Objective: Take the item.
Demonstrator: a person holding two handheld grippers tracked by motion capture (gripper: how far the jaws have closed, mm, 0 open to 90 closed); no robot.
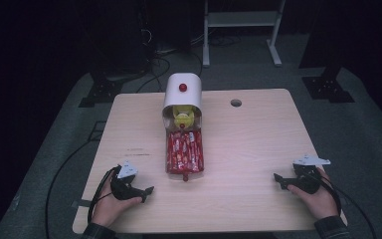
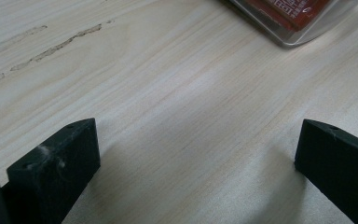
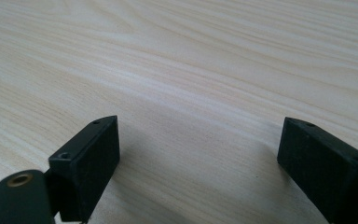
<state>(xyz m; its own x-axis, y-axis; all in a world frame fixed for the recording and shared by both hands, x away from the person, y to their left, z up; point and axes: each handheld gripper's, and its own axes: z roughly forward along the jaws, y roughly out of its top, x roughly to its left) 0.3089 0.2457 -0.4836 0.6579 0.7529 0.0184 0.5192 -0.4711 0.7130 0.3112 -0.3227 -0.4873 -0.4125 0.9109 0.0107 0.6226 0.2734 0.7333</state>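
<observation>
Clear tray (image 2: pixel 291 35) cut by top edge; wrapper print (image 1: pixel 184 152) too small; yellow thing (image 1: pixel 183 117) half-hidden, perhaps toy.

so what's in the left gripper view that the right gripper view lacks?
Left gripper view alone: a corner of the clear drawer with red packets, at the top right, plus scuff marks on the wood. Right gripper view alone: a brass-ringed hole at the bottom left. Shared: bare light wooden table, and each gripper, left gripper and right gripper, with black fingers spread wide and nothing between them.
</observation>
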